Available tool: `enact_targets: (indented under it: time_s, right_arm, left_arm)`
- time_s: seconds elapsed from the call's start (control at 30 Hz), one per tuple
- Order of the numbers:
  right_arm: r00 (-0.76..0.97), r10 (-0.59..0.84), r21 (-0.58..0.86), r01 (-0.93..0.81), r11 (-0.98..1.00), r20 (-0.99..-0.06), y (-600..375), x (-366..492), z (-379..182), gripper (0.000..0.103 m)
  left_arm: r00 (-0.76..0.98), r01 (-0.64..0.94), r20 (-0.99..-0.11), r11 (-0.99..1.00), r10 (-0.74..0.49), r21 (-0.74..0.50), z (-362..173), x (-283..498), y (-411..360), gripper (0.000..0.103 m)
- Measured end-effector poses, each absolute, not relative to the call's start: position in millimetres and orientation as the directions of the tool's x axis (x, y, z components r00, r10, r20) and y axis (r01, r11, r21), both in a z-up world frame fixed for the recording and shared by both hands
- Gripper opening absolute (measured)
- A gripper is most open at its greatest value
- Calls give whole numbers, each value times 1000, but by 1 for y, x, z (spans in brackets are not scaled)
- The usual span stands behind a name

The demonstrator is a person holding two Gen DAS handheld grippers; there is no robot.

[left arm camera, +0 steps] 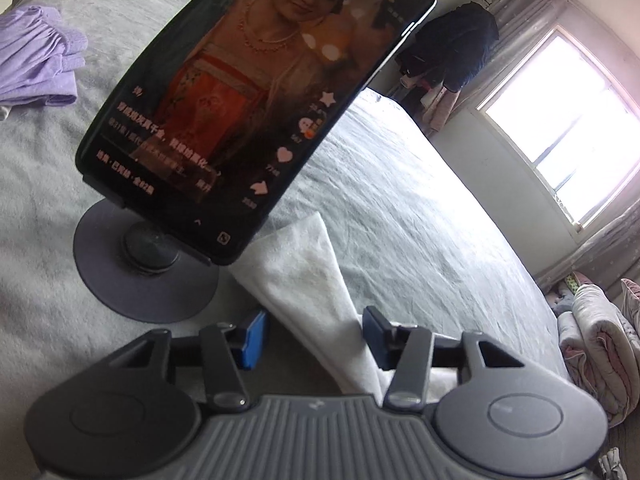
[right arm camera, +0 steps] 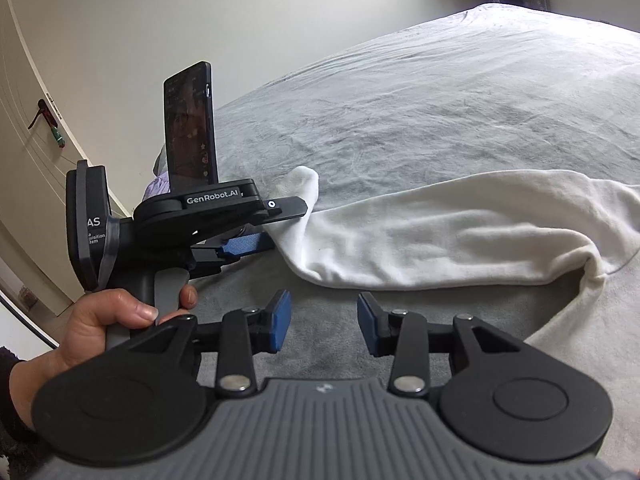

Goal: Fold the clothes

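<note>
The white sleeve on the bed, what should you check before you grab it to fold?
1. Left gripper around the white sleeve: ok, the cloth lies between its fingers.
2. Left gripper pressing on the sleeve: cannot tell, a gap shows on one side.
3. Right gripper free to grab: ok, open, with only the grey blanket between its fingers.
4. Phone on its stand clear of the sleeve: not ok, the sleeve's end lies right beside the base.
5. Sleeve flat: not ok, it bunches where it meets the body.
6. Purple clothes out of the way: ok, off at the far side.
</note>
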State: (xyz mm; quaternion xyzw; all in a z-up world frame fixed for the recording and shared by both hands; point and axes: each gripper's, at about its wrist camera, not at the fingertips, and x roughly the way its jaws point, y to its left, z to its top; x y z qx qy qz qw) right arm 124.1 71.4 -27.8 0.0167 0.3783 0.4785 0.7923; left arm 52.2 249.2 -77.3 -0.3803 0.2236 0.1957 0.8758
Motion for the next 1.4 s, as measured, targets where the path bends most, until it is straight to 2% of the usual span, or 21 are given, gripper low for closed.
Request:
enact_targets:
  time_s: [0.03,0.1,0.2,0.33,0.57,0.67,0.8,1.03,1.27,1.4]
  right_arm:
    - [259,772,394,-741,544,-581,69,126,-29,42]
    - [264,774,404,-731,550,-575,65,128,-32,42]
    - [281,773,404,-724,560,-568,59,132,-33,42]
    - [324,770,398,-709,583,-550,48,138,-29,42]
    - [522,676,379,-568,731,-521,11,162,-21,42]
    - [577,608,387,-470,793,-545,2,179,-26,42]
    - [578,570,414,-391,822,-584,6,199,-39,43]
    - [514,634,448,-450,773,-578,77,215,-58,44]
    - [458,717,451,-564,692,-526,135,215,-61,50]
    - [374,803,566,-572,593,-464,149,216,-68,50]
  left_arm:
    - [820,-521,-542,633,184,-573,-77,54,247,40]
    - [819,-526,-541,632,193,-570,-75,58,244,19]
    - [829,-515,-519,647,208,-562,-72,63,238,13]
    - [876,-447,-438,685,203,-575,-63,67,232,10]
    - [973,-226,-177,764,147,-604,-33,79,241,9]
    - [994,-112,-65,743,92,-660,-23,87,249,8]
    - [996,-51,11,697,85,-716,-17,101,256,7]
    - [991,-82,-1,615,131,-784,-22,126,255,6]
    - [986,-127,-19,667,167,-734,-6,102,249,7]
    - [988,-114,-5,696,156,-709,-3,87,253,11]
